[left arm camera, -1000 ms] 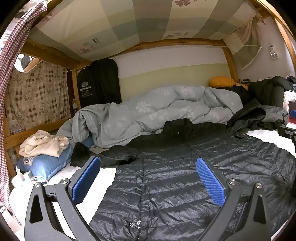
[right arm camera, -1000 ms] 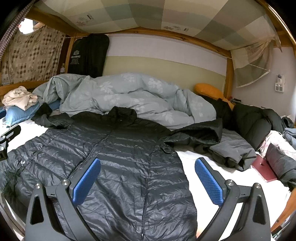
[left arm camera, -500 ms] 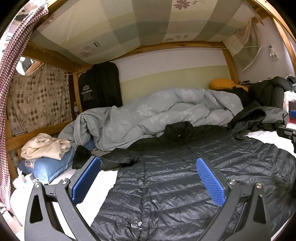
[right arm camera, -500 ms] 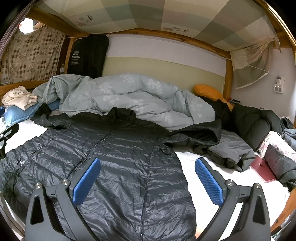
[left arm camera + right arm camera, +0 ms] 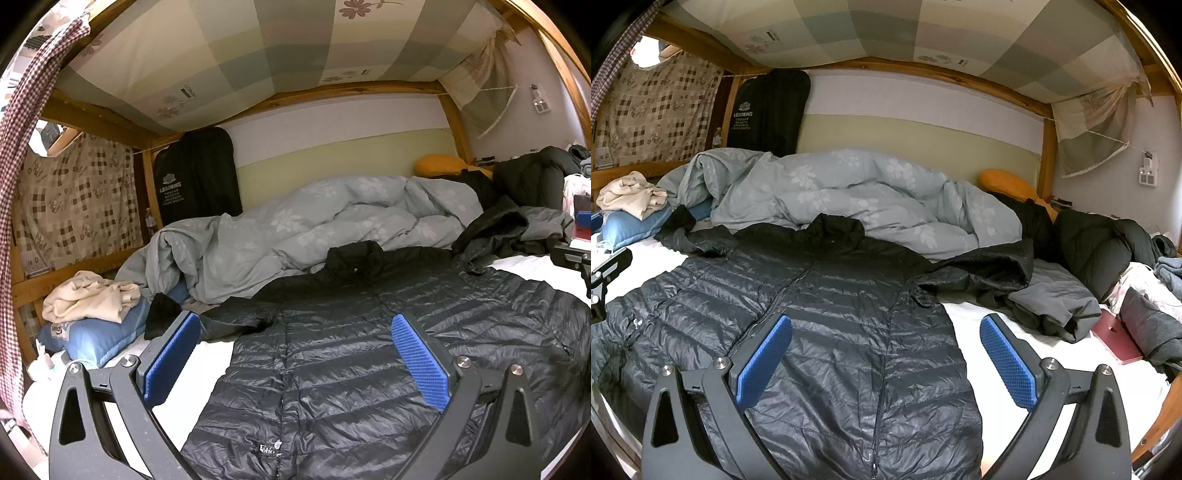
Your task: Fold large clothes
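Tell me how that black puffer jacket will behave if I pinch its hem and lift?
The puffer jacket lies flat and creased on the bed, so it will probably droop from the pinch rather than hold shape. Its glossy shell looks slick, so it may slide between the blue pads. The quilted filling suggests it is light for its bulk.

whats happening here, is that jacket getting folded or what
Not yet. A black puffer jacket lies spread flat, front up, on the bed, its sleeves out to the sides. A person holds the left gripper and the right gripper above its lower half, both open and gripping nothing. A bunched grey duvet sits behind it.
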A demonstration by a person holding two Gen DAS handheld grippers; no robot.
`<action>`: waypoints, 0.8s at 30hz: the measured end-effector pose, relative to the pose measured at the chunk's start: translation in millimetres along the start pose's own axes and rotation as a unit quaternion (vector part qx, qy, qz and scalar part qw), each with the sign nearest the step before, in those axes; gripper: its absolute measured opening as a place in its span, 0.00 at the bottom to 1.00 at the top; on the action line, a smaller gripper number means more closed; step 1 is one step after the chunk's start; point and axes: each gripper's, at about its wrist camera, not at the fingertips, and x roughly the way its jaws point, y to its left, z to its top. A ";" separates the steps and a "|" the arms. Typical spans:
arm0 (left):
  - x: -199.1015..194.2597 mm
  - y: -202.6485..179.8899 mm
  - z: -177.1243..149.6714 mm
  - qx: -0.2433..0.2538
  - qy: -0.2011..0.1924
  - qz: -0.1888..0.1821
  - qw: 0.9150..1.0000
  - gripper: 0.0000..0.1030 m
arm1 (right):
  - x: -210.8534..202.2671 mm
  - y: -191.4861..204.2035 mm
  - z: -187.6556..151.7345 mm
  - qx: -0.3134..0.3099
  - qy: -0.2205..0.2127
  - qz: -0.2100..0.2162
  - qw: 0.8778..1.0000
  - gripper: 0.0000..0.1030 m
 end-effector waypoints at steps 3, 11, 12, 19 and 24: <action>0.0 -0.1 -0.2 -0.001 0.001 -0.001 1.000 1.00 | -0.1 0.5 -0.3 0.000 -0.001 0.000 1.000 0.99; 1.7 0.4 -1.5 -0.012 0.007 -0.001 1.000 1.00 | 0.3 2.8 -1.7 -0.006 0.002 -0.001 1.000 0.99; 2.7 1.7 -1.7 -0.014 0.009 -0.001 1.000 1.00 | -0.6 5.0 -3.4 -0.006 0.002 -0.001 1.000 0.99; 5.5 5.7 -2.5 -0.023 0.018 -0.003 1.000 1.00 | 3.1 6.2 -6.0 -0.003 0.011 0.006 1.000 0.99; 6.1 7.1 -3.1 -0.023 0.022 -0.007 0.999 1.00 | 7.7 6.4 -8.2 -0.001 0.022 0.009 1.000 0.99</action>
